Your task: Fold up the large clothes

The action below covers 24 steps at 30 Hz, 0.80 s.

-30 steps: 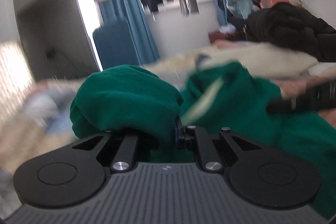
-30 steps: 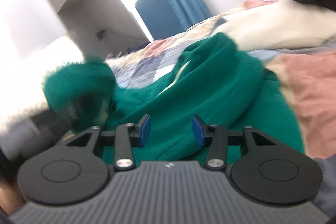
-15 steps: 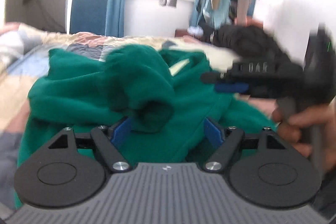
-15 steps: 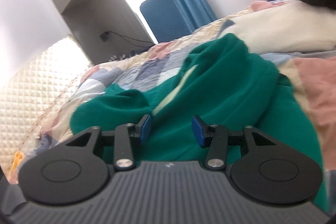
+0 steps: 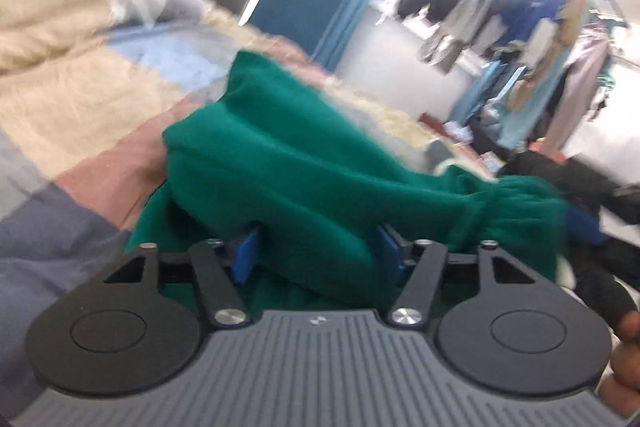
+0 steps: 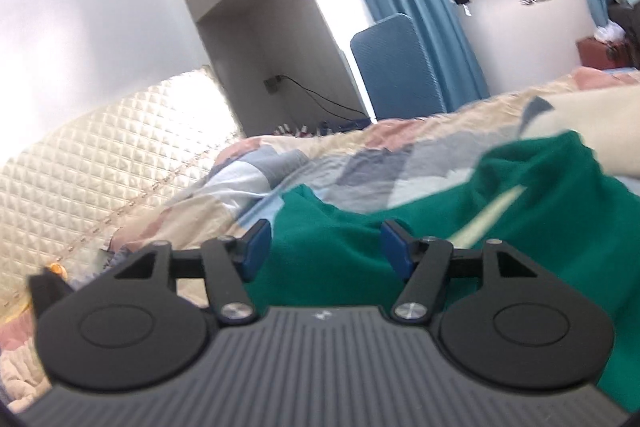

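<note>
The right gripper (image 6: 322, 247) holds its blue-padded fingers (image 6: 254, 243) spread apart, nothing between them. Just ahead, a green garment (image 6: 500, 211) lies crumpled on the patchwork bed (image 6: 320, 155). Beyond the fingers stands a blue chair (image 6: 394, 67).

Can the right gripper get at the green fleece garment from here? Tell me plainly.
Probably yes. The right gripper is open, and the green fleece garment lies directly ahead on the patchwork quilt with nothing between them.
</note>
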### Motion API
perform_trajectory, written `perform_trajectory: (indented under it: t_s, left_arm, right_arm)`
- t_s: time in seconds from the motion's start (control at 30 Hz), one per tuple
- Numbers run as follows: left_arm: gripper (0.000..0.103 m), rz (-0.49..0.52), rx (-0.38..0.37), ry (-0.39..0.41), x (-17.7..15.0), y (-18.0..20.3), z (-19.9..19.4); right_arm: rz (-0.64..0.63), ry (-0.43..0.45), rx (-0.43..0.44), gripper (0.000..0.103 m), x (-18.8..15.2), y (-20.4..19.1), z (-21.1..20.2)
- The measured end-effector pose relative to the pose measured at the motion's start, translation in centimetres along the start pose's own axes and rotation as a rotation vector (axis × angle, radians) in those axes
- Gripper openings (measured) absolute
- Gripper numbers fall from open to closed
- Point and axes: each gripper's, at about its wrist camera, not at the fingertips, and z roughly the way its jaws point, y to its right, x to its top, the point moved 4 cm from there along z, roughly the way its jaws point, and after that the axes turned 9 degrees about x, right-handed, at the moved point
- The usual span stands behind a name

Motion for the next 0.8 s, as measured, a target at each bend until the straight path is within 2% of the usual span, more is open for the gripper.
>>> perform_trajectory:
  t_s: [0.03, 0.07, 0.23, 0.3, 0.47, 0.63, 0.73, 0.8]
  left_arm:
    - [0.063, -0.021, 0.003, -0.031, 0.0, 0.1, 1.8]
    - [0.061, -0.038, 0.006, -0.058, -0.1, -0.2, 3.0]
    - [0.060, -0.045, 0.004, -0.081, 0.0, -1.2, 4.8]
    - [0.060, -0.038, 0.003, -0.083, 0.1, -1.5, 5.1]
    - [0.059, -0.022, 0.009, -0.068, 0.3, -1.0, 4.4]
    - [0.059, 0.014, 0.029, -0.039, 0.0, -0.2, 2.4]
    - [0.059, 0.037, 0.044, -0.018, -0.1, 0.3, 1.4]
    - [0.059, 0.048, 0.052, -0.006, -0.2, 0.6, 0.7]
  right_arm:
    - [-0.021, 0.000, 0.010, 0.074, -0.1, -0.4, 0.7]
    - [-0.049, -0.002, 0.017, 0.075, -0.2, -0.9, 1.4]
    - [-0.169, -0.087, 0.025, 0.074, -2.2, -2.5, 4.3]
    - [-0.256, -0.140, -0.031, 0.074, -3.5, -2.6, 4.9]
    - [-0.227, -0.167, -0.057, 0.072, -3.9, -1.5, 4.0]
    - [-0.248, -0.161, -0.177, 0.038, -2.9, -1.1, 2.0]
    - [-0.194, -0.172, -0.284, 0.029, -2.9, 0.6, 0.4]
    - [-0.120, -0.181, -0.348, 0.028, -3.1, 2.2, -1.0]
